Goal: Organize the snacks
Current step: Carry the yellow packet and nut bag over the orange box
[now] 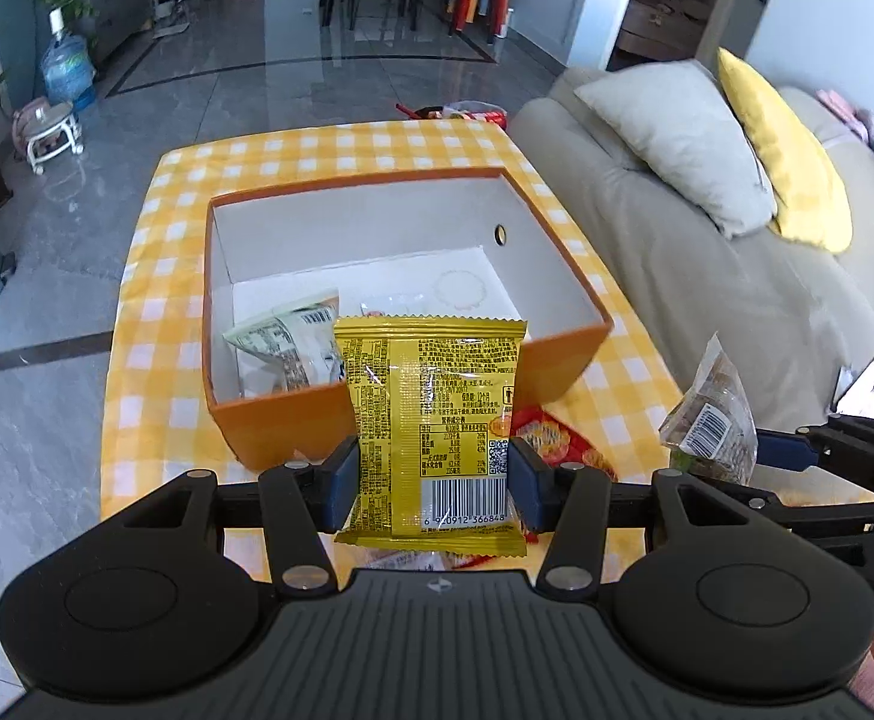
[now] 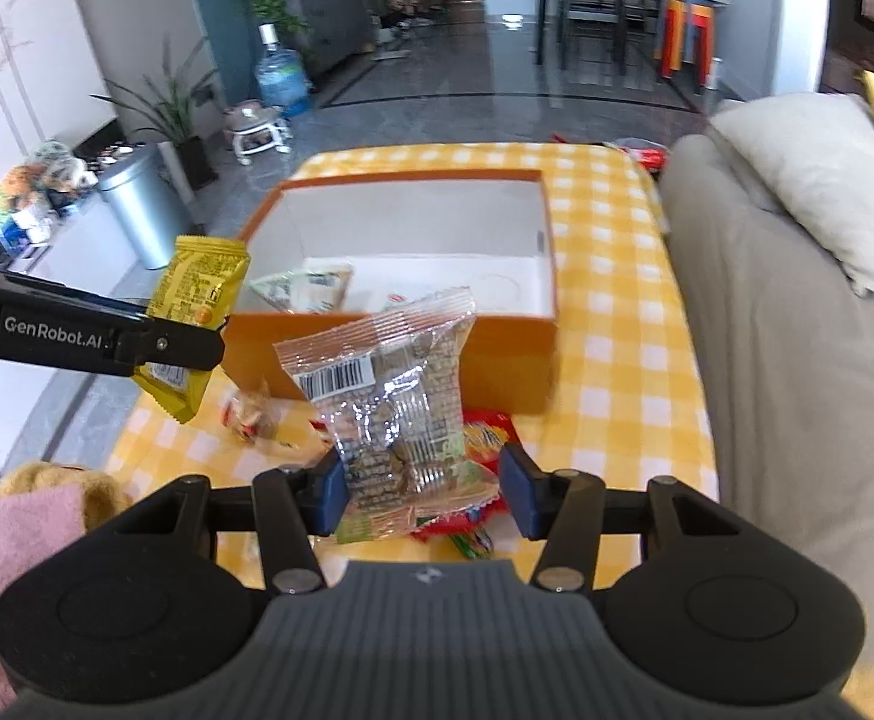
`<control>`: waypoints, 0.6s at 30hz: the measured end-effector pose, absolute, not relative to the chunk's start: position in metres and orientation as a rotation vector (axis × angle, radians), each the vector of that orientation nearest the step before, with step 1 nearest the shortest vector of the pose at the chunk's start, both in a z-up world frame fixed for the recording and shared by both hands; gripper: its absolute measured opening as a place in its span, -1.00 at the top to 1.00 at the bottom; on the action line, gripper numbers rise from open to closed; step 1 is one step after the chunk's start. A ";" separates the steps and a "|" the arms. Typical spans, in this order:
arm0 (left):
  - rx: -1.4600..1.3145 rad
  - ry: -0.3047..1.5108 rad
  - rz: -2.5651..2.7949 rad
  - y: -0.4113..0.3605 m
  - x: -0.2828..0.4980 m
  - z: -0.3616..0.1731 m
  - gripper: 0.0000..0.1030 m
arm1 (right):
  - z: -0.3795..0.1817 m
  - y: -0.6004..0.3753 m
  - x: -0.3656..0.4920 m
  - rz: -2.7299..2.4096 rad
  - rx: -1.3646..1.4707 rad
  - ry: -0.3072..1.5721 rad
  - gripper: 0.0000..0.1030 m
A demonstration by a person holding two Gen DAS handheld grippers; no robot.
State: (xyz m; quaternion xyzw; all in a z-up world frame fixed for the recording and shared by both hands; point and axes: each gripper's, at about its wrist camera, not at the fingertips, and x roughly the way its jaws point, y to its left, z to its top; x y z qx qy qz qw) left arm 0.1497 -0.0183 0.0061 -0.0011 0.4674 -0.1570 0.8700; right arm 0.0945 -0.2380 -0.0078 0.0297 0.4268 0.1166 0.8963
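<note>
Snacks raised before orange box, yellow packet with barcode clamped in left gripper marked GenRobot.AI, clear packet clamped in right gripper, both angled downward.

Hidden snacks around the orange cardboard box

The held yellow foil packet covers the box's near wall and red wrappers before it; a white-green packet inside shows partly, print illegible.
</note>
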 end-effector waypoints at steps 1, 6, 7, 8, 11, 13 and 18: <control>-0.014 0.976 -0.333 -0.016 0.154 0.009 -0.13 | -0.005 -0.239 0.100 0.257 0.062 0.882 0.03; -0.048 0.982 -0.330 -0.018 0.183 0.019 -0.13 | 0.011 -0.239 0.136 0.313 0.063 0.853 0.03; -0.057 0.991 -0.332 -0.018 0.191 0.018 -0.13 | 0.012 -0.238 0.146 0.323 0.066 0.853 0.03; -0.065 1.000 -0.328 -0.017 0.200 0.019 -0.13 | 0.013 -0.238 0.155 0.327 0.078 0.859 0.03; -0.097 1.002 -0.299 -0.011 0.220 0.021 -0.13 | 0.012 -0.240 0.187 0.310 0.127 0.899 0.03; -0.140 1.031 -0.306 -0.007 0.236 0.017 -0.13 | 0.012 -0.239 0.209 0.317 0.144 0.909 0.03; -0.179 1.117 -0.304 -0.006 0.269 -0.011 -0.13 | -0.009 -0.224 0.262 0.334 0.105 0.997 0.03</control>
